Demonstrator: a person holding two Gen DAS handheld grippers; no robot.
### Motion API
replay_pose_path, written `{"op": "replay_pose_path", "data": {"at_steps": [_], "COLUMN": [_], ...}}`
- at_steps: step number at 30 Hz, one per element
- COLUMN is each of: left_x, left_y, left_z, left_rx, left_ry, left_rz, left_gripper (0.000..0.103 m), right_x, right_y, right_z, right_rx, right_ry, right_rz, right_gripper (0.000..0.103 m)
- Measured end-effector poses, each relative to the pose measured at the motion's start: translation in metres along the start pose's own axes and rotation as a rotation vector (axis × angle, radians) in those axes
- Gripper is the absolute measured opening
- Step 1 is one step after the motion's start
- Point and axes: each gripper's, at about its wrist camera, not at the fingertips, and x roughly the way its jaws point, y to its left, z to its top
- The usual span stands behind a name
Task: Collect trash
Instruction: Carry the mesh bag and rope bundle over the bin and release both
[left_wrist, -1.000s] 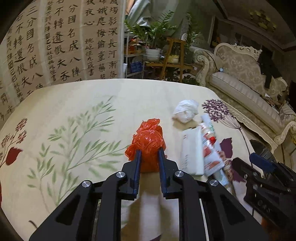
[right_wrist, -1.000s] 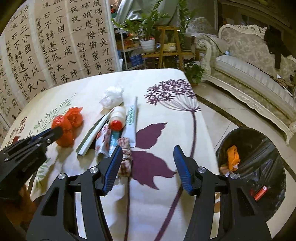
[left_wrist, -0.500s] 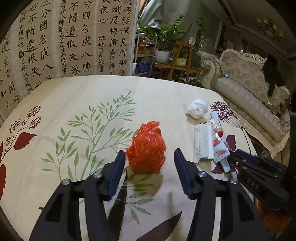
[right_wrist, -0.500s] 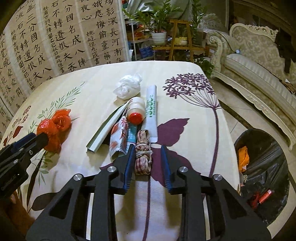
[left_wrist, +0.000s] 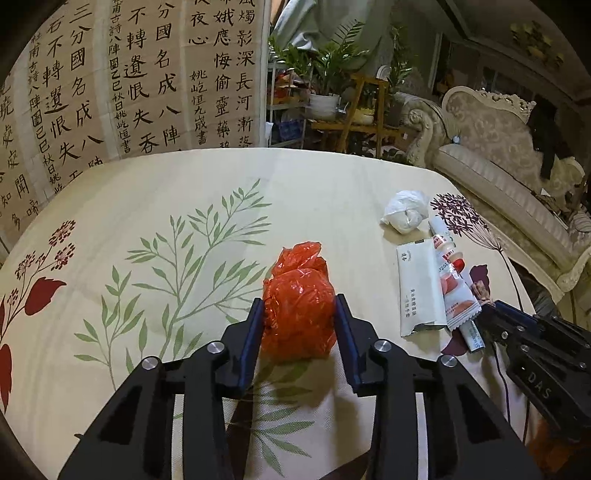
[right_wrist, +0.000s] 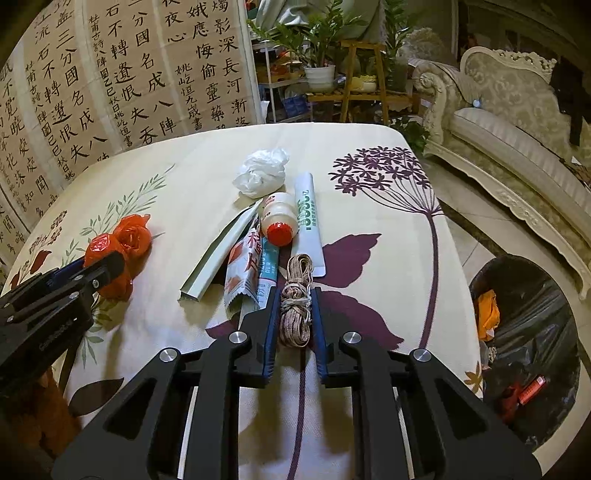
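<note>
Left wrist view shows the left gripper (left_wrist: 298, 321) pinching the crumpled red plastic bag (left_wrist: 298, 317) on the floral tablecloth (left_wrist: 155, 206); in the right wrist view the right gripper (right_wrist: 294, 314) is pressed in on the bundled twine (right_wrist: 295, 295), just beside the snack wrappers (right_wrist: 243, 273) and the red-capped bottle (right_wrist: 277, 218). Lift both items straight up before any sideways travel, so the loose wrappers are not dragged. Beyond the table's right edge, open floor leads to the black-lined trash bin (right_wrist: 532, 332), well apart from the sofa (right_wrist: 517, 122).

Right tool (right_wrist: 294, 299) fingers pressed against rope bundle (right_wrist: 295, 295) on tablecloth (right_wrist: 369, 177).
</note>
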Motion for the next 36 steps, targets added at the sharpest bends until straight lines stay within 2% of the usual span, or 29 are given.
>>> {"op": "replay_pose_path", "data": {"at_steps": [7,13,20,27,36], "left_x": [-0.005,-0.023,-0.044,-0.048,-0.047], "left_y": [0.002,-0.02,-0.069,-0.13,-0.199], "left_z": [-0.002,-0.01,-0.017,-0.025,-0.031], "left_rx": [-0.035,-0.007,0.057,0.137,0.237], "left_ry": [-0.011,-0.027,-0.069,-0.055,-0.06], "left_rz": [0.0,-0.04,-0.108,-0.196,-0.266], "left_gripper": [0.034,0.034,0.034,0.034,0.034], "right_x": [-0.019,-0.042,-0.068,-0.089,-0.102], "right_y": [-0.016,-0.046,-0.095,-0.143,-0.19], "right_z": [-0.012,-0.023,-0.042,-0.06,-0.073], "right_rx": [0.042,0.095,0.177,0.244,0.307], "right_ry": [-0.034,-0.069,-0.103,-0.127,-0.154], "right_rz": [-0.034,-0.104,-0.201,-0.289,-0.353], "right_gripper": [0.016,0.016,0.016,0.016,0.016]}}
